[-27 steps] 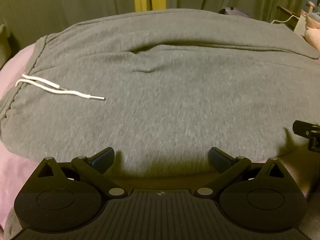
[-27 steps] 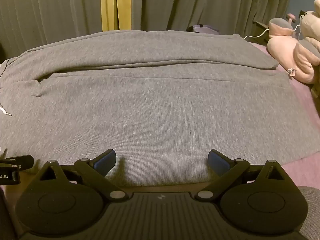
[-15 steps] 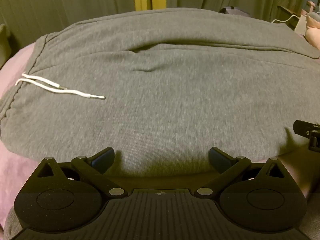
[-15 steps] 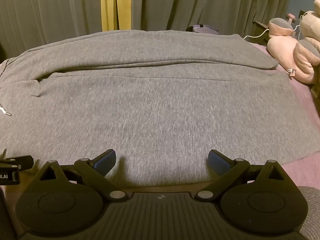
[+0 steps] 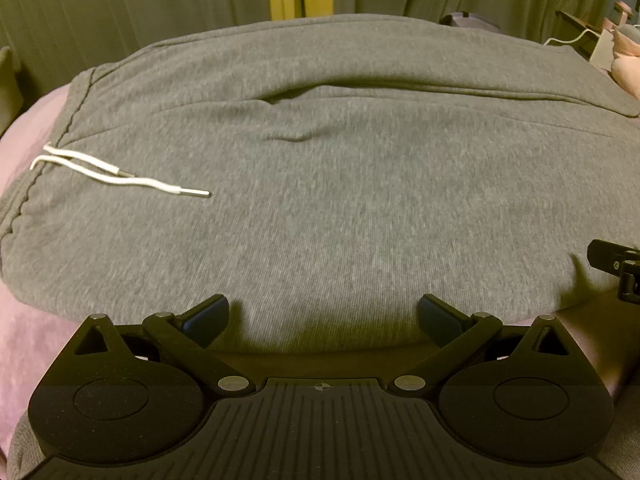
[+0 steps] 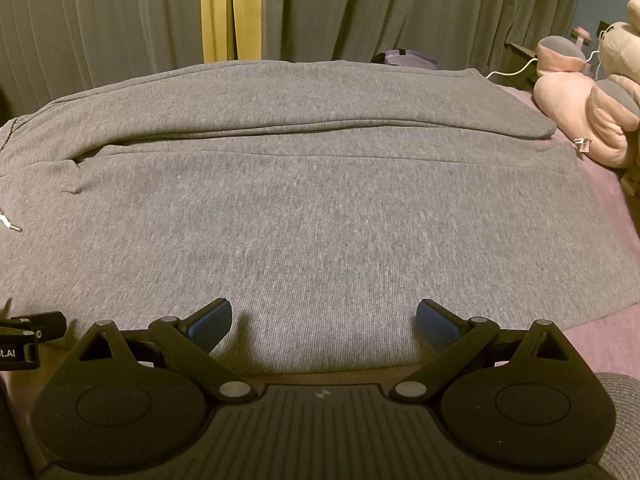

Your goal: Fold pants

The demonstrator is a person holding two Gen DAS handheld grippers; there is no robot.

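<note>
Pants (image 5: 340, 184) of grey knit fleece lie flat; left gripper (image 5: 323, 316) and right gripper (image 6: 324, 318) both spread wide.

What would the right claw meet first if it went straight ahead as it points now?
Most likely the grey pants: the open right claw points over their near edge, nothing between. Its height above the fabric is unclear.

Grey-green curtains (image 6: 400, 8) hung behind a pink bedsheet (image 5: 24, 344), with pink plush toys (image 6: 576, 120) at its right.
</note>
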